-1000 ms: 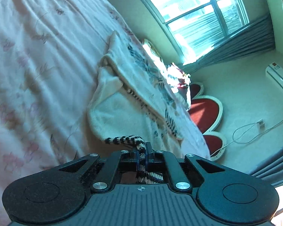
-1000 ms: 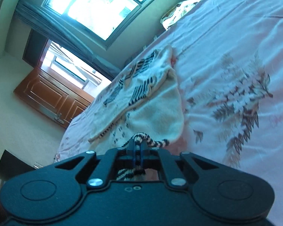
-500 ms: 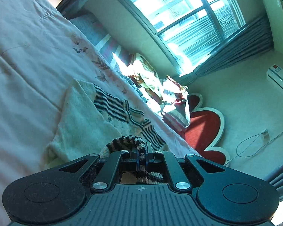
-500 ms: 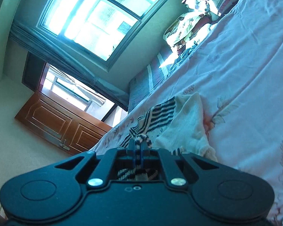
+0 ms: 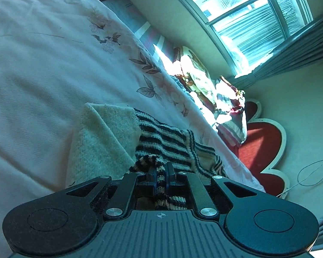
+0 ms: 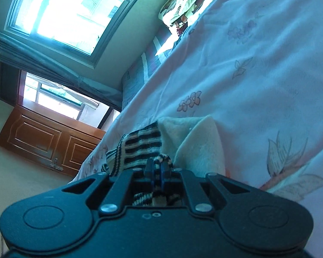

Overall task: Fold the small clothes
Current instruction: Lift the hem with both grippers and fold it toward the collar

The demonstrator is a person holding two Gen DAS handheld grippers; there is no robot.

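A small cream knit sweater (image 5: 101, 137) with black stripes lies folded over on the floral bedsheet (image 5: 43, 64). My left gripper (image 5: 160, 167) is shut on its black-and-cream striped hem, low over the folded part. In the right wrist view the same sweater (image 6: 196, 148) shows its cream side and striped panel. My right gripper (image 6: 159, 164) is shut on the striped hem at the other side. The cloth under both grippers is hidden.
A pile of colourful bedding (image 5: 204, 81) lies at the bed's far edge under the window; it also shows in the right wrist view (image 6: 187, 2). A red scalloped headboard (image 5: 258, 142) stands at the right. A wooden cabinet (image 6: 45, 139) stands beyond the bed.
Both grippers have carried the striped hem forward over the sweater, so it has gone from spread out to folded over. Both views have dropped lower and closer to the bed.
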